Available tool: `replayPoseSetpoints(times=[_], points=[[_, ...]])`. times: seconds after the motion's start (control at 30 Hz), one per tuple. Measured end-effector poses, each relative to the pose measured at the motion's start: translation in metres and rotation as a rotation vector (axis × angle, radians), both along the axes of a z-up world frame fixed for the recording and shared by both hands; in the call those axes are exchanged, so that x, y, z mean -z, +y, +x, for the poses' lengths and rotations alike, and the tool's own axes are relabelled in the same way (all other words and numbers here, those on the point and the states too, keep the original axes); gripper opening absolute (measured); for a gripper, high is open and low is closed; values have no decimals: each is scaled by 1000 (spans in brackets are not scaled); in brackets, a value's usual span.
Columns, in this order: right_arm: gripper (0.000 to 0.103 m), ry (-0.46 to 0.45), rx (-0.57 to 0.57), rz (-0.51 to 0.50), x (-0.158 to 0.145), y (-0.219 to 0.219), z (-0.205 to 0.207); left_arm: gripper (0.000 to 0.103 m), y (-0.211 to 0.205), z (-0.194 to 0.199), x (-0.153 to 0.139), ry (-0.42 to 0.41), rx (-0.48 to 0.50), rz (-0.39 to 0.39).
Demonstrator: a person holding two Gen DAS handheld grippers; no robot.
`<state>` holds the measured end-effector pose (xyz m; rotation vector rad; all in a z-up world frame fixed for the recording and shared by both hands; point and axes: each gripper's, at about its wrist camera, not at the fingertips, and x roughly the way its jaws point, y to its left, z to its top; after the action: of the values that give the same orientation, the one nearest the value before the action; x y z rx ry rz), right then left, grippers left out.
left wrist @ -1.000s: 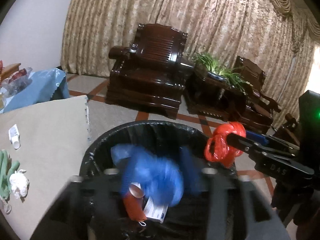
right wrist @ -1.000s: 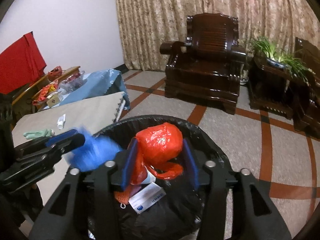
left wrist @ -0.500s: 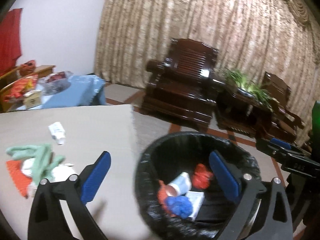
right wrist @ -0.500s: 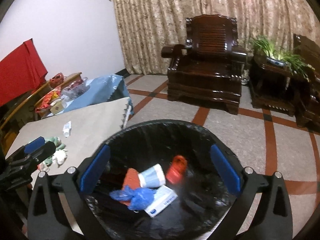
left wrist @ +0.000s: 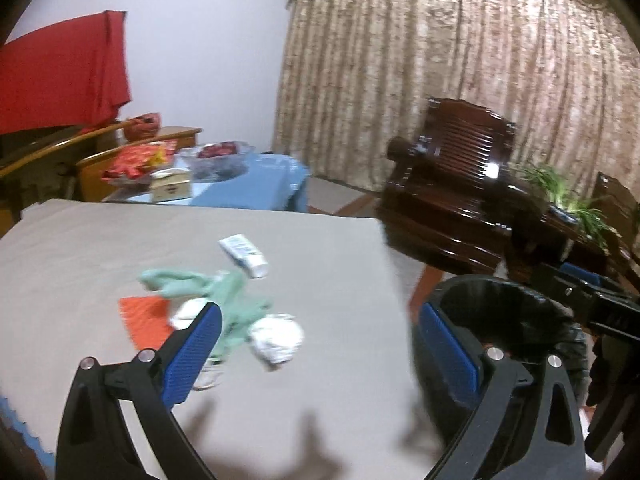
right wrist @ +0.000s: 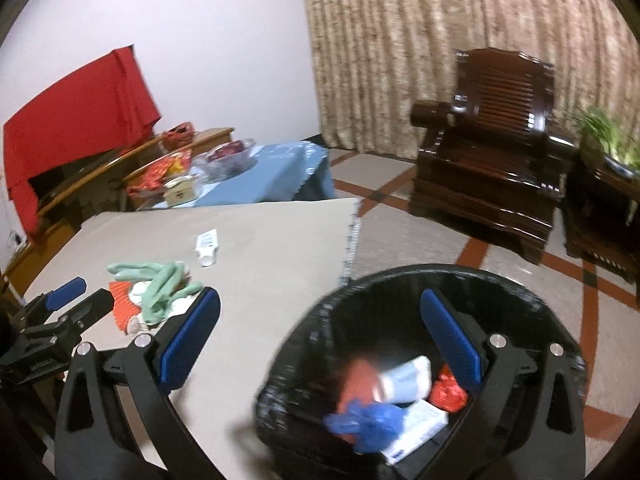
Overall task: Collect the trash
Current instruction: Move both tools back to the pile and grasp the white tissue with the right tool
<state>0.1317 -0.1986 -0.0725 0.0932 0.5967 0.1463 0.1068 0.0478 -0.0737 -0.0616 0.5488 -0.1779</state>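
A black-lined trash bin (right wrist: 532, 292) stands beside the table and holds a blue bag (right wrist: 372, 420), a red bag (right wrist: 450, 394), a cup and a white box. It also shows in the left wrist view (left wrist: 516, 296). On the beige table (left wrist: 340, 248) lie a green cloth (left wrist: 224, 292), a crumpled white paper ball (left wrist: 276, 338), an orange-red piece (left wrist: 144, 318) and a white tube (left wrist: 244, 256). My left gripper (left wrist: 318, 350) is open and empty above the table near the paper ball. My right gripper (right wrist: 320, 338) is open and empty over the bin's left rim.
A dark wooden armchair (right wrist: 492, 168) and a side table with a plant (right wrist: 608, 148) stand on the tiled floor behind the bin. A blue-covered table (left wrist: 240, 188) with snacks and a box sits behind the beige table. A red cloth (left wrist: 60, 76) hangs at far left.
Both grippers opened and dropped the blue and red bags into the bin. Both then swung left, the left one from over the bin to above the table trash.
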Motion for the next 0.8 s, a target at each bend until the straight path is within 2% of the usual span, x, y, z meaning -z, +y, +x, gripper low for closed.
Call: replayPoseSetpoints(times=[0.3,0.8], points=[[98,24,-113,-16,18,70,33,97,57,6,21,23,-120,27],[98,129,-198,-61,85,149,88,96,115,30,63,97,-197,18]])
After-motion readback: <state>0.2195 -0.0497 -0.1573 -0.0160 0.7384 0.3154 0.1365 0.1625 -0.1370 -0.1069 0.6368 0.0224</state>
